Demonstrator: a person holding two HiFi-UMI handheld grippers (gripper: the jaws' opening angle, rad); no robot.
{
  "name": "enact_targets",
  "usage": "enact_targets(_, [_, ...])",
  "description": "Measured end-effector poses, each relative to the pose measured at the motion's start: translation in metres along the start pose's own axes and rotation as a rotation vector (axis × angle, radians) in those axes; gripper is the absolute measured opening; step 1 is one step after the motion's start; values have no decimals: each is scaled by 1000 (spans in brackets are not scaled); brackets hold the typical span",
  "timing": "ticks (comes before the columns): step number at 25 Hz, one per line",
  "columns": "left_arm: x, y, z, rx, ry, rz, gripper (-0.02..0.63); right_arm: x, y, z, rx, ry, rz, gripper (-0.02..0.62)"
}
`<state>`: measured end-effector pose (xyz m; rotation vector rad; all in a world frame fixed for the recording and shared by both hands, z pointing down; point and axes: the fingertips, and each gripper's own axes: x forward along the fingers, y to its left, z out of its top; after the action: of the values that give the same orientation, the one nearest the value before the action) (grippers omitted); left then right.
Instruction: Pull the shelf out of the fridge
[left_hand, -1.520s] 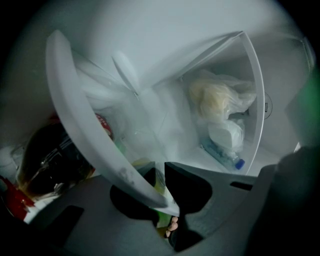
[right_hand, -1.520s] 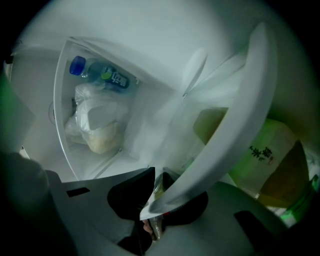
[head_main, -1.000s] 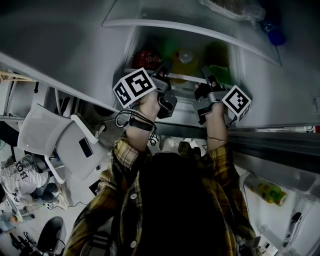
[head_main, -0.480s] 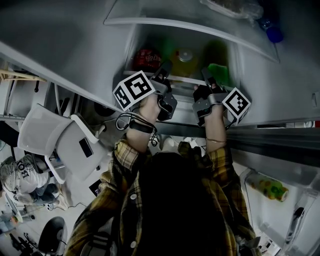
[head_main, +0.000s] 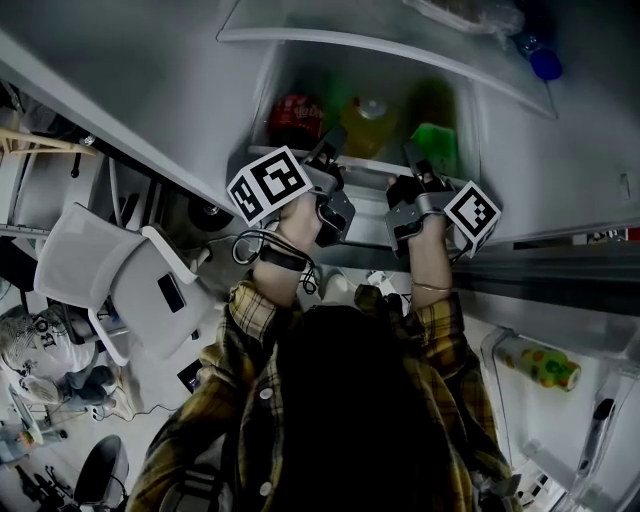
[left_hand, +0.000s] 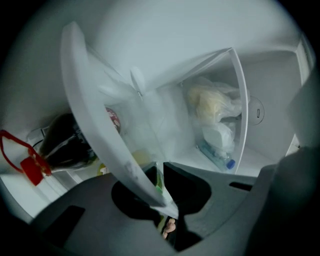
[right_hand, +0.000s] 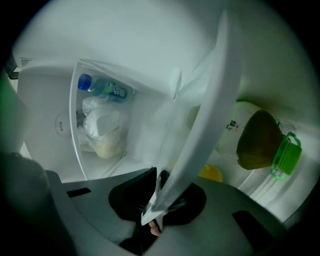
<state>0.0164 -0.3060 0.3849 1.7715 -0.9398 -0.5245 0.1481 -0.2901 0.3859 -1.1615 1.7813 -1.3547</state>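
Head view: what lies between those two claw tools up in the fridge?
A bare stretch of the shelf, its white front edge, seen in the head view. The left gripper and right gripper each clamp that same edge.

My left tongs (head_main: 331, 138) and right tongs (head_main: 413, 152): dark grey, cubes in black-and-white squares. My sleeve (head_main: 255, 305): yellow-brown plaid. Shelf (left_hand: 95, 125): white. Upper centre: red bottle (head_main: 293, 118), yellow bottle (head_main: 368, 122), green container (head_main: 437, 148).

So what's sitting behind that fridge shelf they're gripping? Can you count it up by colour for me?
From the head view, behind the front edge of the shelf:
Red-labelled bottle: 1
Yellow bottle: 1
Green item: 1
Total: 3 that I can make out; more may be hidden further back.
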Motion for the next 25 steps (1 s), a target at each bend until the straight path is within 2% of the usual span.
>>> enact_targets(25, [-56,-7,-36,7,27,-18,52,-57,7,-36,4,14,19,48])
